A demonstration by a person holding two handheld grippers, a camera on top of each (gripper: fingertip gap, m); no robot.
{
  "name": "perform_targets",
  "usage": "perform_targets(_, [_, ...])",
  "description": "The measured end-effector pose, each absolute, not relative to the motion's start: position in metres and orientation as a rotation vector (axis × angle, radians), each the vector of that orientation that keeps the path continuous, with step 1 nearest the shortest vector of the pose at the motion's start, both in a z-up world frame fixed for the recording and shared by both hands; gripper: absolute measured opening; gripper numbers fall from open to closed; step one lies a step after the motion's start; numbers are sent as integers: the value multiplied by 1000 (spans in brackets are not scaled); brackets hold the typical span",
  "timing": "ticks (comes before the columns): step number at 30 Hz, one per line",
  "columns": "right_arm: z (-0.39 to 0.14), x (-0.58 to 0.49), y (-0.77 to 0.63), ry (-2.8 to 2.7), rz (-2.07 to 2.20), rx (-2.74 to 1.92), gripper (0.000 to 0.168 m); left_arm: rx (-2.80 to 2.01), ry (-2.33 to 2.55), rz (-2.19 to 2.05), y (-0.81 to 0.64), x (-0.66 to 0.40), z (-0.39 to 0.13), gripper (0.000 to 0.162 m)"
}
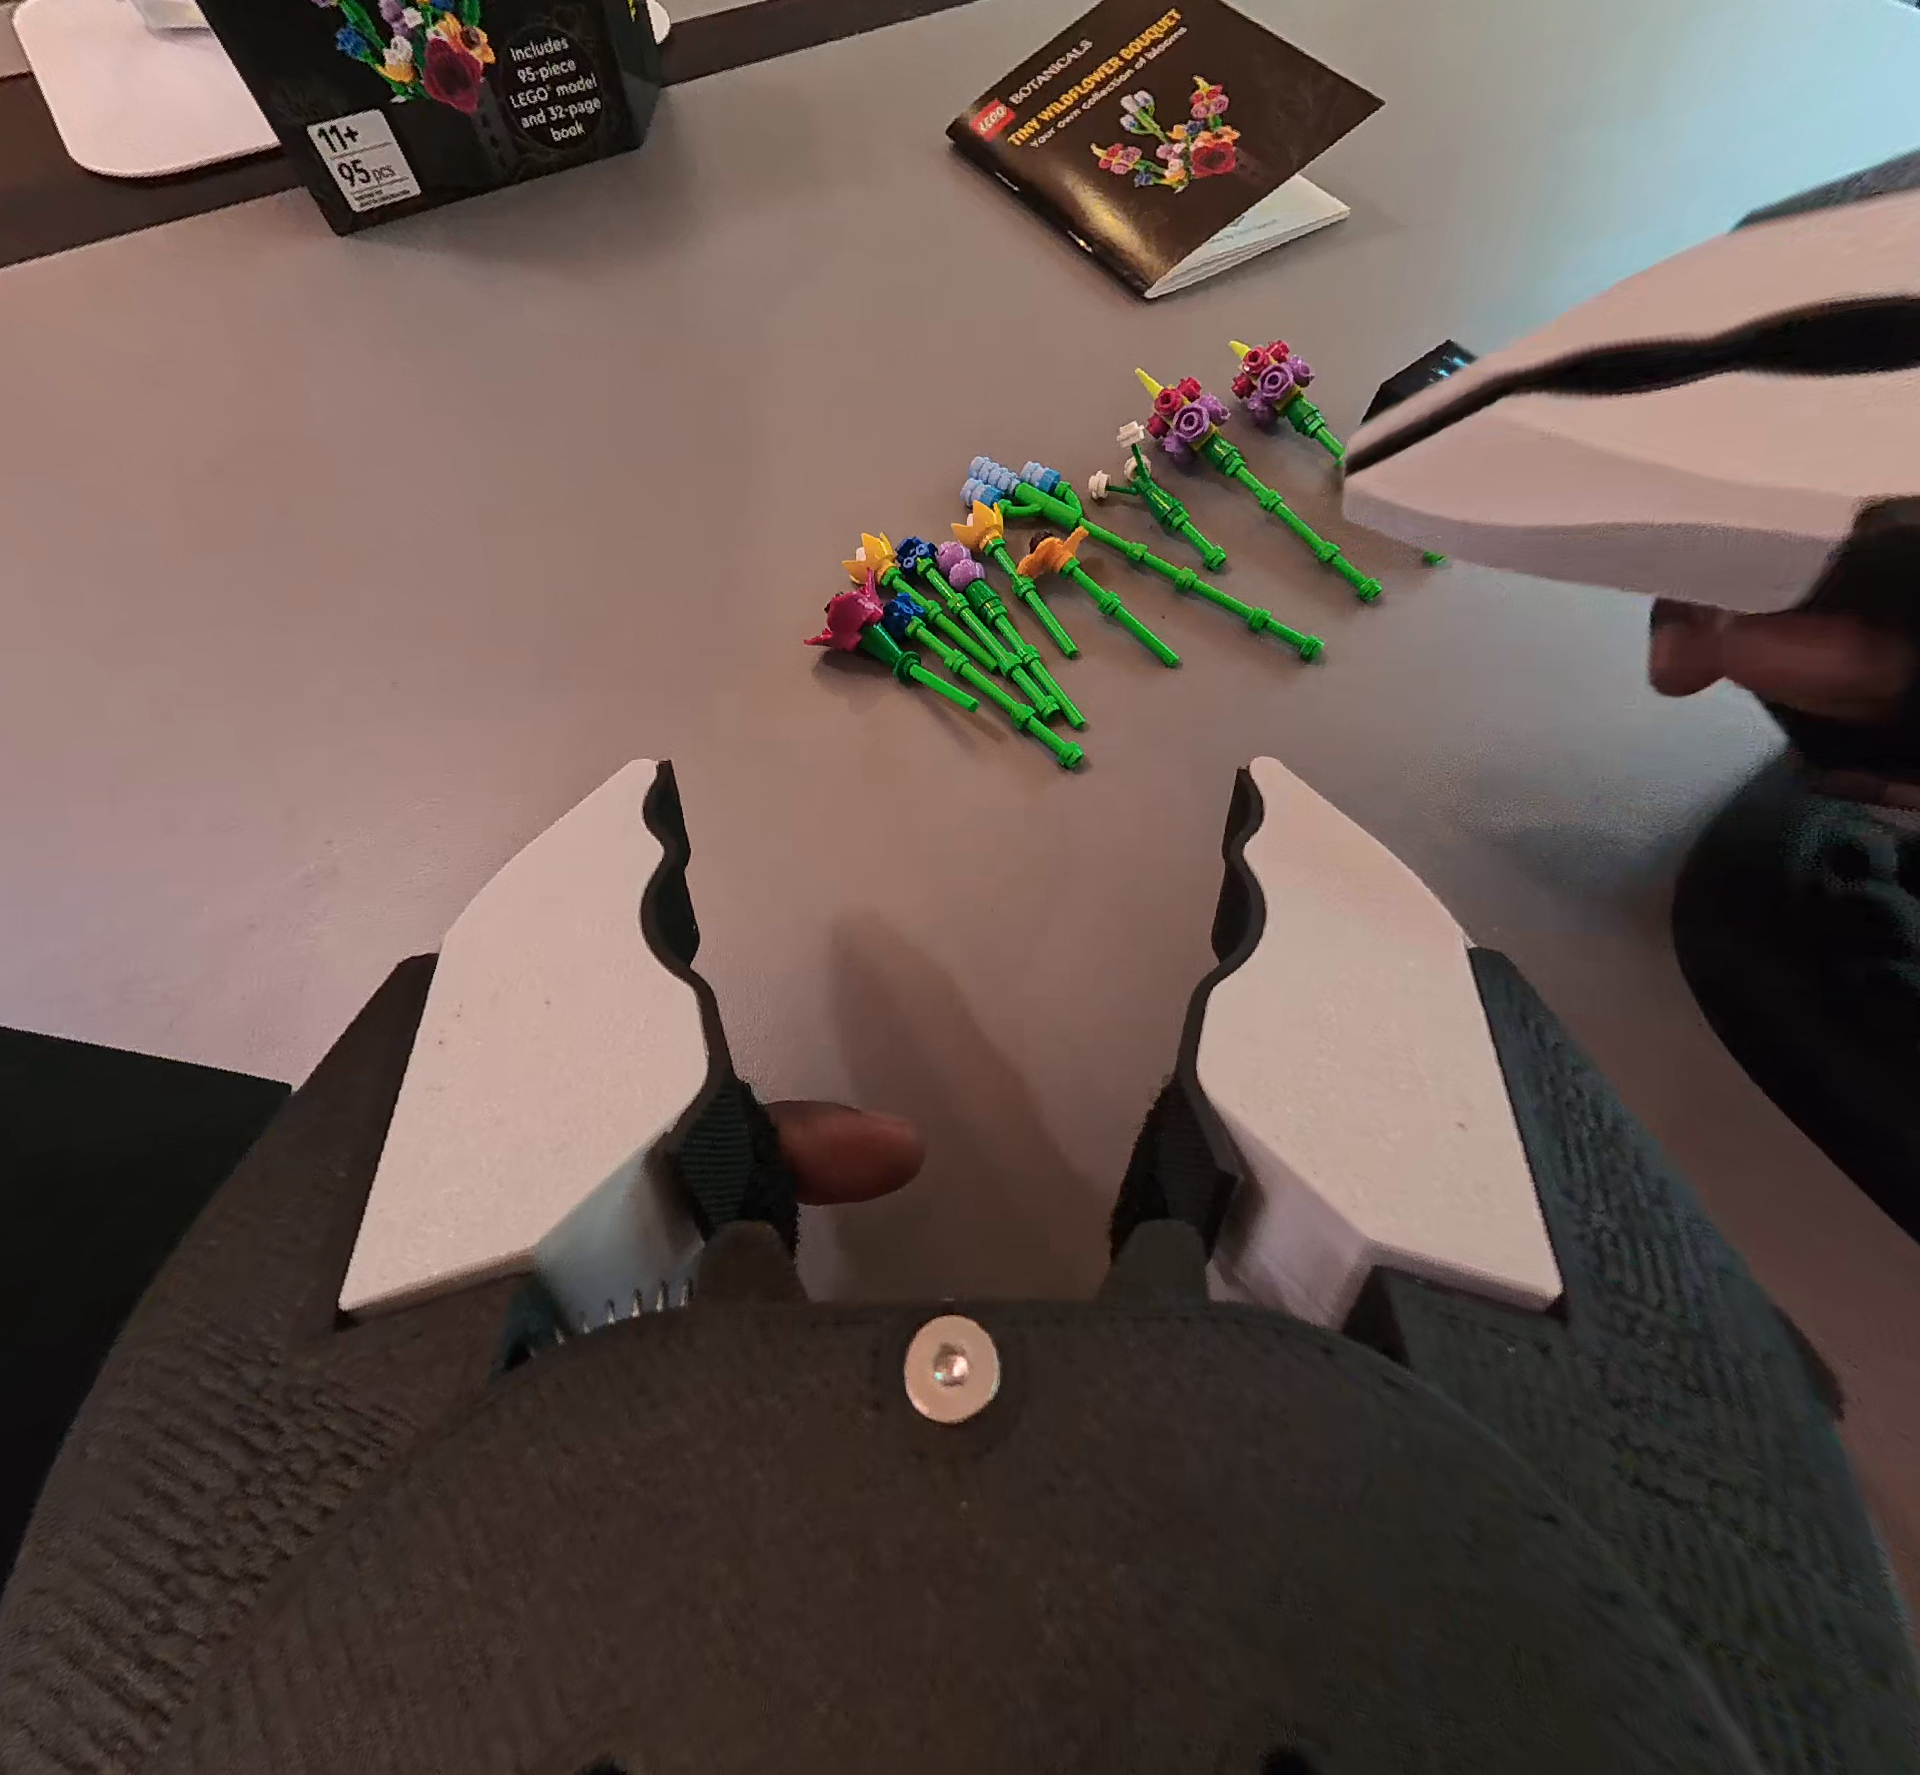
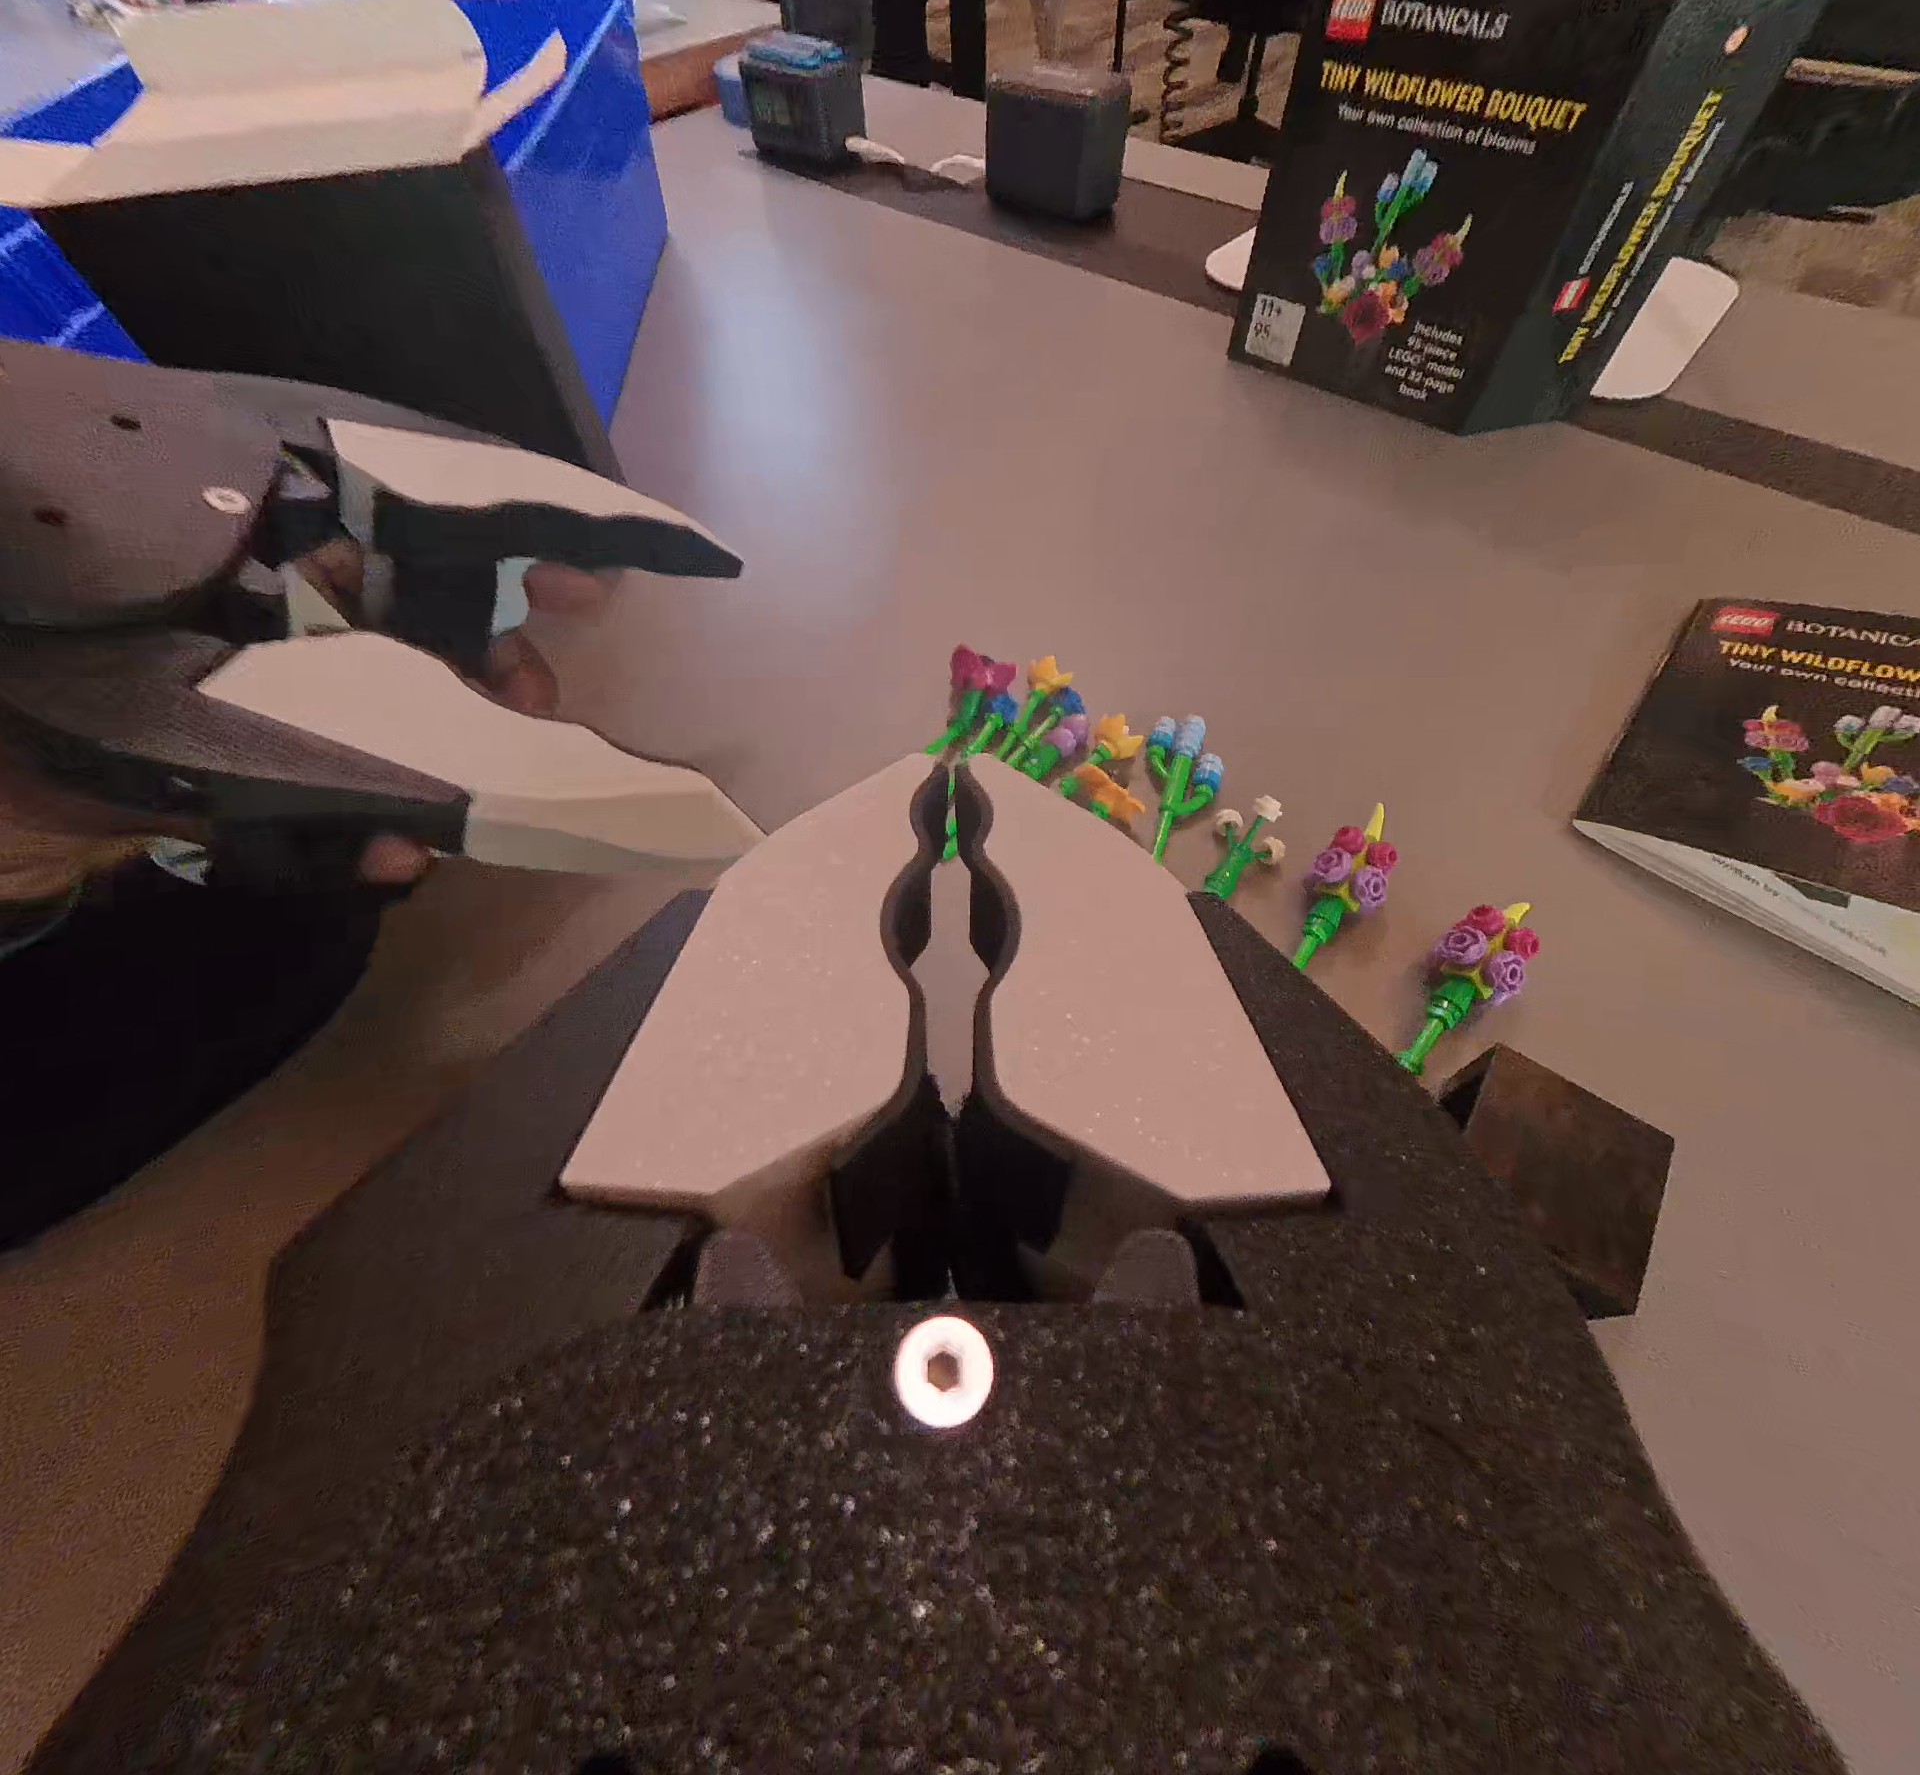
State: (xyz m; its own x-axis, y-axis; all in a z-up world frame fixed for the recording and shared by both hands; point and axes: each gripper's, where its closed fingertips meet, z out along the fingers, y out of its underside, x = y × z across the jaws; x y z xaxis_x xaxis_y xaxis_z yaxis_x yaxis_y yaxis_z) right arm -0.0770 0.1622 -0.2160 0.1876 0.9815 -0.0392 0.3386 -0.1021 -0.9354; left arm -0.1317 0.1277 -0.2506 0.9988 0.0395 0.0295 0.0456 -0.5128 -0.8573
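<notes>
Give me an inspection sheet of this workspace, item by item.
Surface: grey table, matte, black strip across the far side.
Job's things: toy brick flowers lying in a row; black booklet; black box upright.
Clutter: blue bin; small dark devices.
Grippers: left gripper jaws apart, empty; right gripper jaws almost closed on a thin green stem.
Cables: coiled cord at the far edge.
Surroundings: more desks behind.

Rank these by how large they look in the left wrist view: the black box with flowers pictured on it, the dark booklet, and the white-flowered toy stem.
1. Black box, though the frame crops it.
2. Dark booklet.
3. White-flowered toy stem, plainly smallest.
The box stands about as far off as the booklet, so nearness hardly skews the order.
</notes>
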Motion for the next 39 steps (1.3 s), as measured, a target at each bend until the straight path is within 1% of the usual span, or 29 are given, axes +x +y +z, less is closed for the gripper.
perform_targets(1, [-208, -80, 158, -1269, 957, -1588, 6, -2109, -60, -9, 128, -132, -250, 99])
perform_targets(3, [-199, -86, 151, -1272, 969, -1576, 31, -2105, -64, -14, 128, -132, -250, 98])
perform_targets(4, [-201, -90, 151, -1284, 946, -1575, 38, -2103, -66, -18, 127, -132, -250, 98])
perform_targets(5, [-207, -93, 153, -1294, 916, -1577, 39, -2101, -68, -23, 127, -132, -250, 98])
perform_targets(8, [-239, -99, 156, -1348, 912, -1659, 36, -2096, -77, -38, 127, -132, -249, 97])
perform_targets(9, [-238, -100, 154, -1356, 940, -1667, 36, -2095, -80, -43, 127, -133, -249, 97])
perform_targets(11, [-229, -99, 159, -1294, 960, -1622, 31, -2098, -84, -49, 127, -133, -250, 97])
perform_targets(12, [-229, -99, 159, -1296, 968, -1618, 19, -2103, -83, -52, 127, -132, -251, 97])
perform_targets(13, [-229, -99, 153, -1324, 1004, -1601, 1, -2107, -81, -53, 127, -132, -251, 97])
perform_targets(19, [-212, -96, 148, -1299, 1046, -1471, 0, -2109, -77, -47, 127, -132, -252, 97])
perform_targets(21, [-212, -96, 151, -1286, 1045, -1483, 6, -2108, -78, -48, 127, -132, -252, 97])
perform_targets(22, [-212, -97, 150, -1286, 1065, -1481, 14, -2107, -78, -47, 127, -132, -252, 96])
perform_targets(25, [-206, -97, 147, -1264, 1112, -1458, 30, -2107, -75, -42, 127, -132, -252, 96])
perform_targets(30, [-200, -98, 140, -1269, 1148, -1392, 38, -2113, -65, -30, 128, -132, -253, 96])
perform_targets(33, [-197, -99, 137, -1280, 1138, -1360, 38, -2117, -55, -18, 128, -131, -253, 96])
perform_targets(34, [-198, -98, 137, -1289, 1125, -1359, 29, -2118, -53, -14, 128, -131, -254, 96])
perform_targets(35, [-203, -98, 132, -1351, 1118, -1347, 1, -2119, -51, -12, 128, -131, -254, 96])
perform_targets(37, [-211, -100, 127, -1423, 1095, -1356, 0, -2122, -49, -9, 128, -131, -254, 96])
perform_targets(39, [-198, -100, 129, -1368, 1058, -1271, 2, -2126, -48, -9, 128, -131, -255, 96])
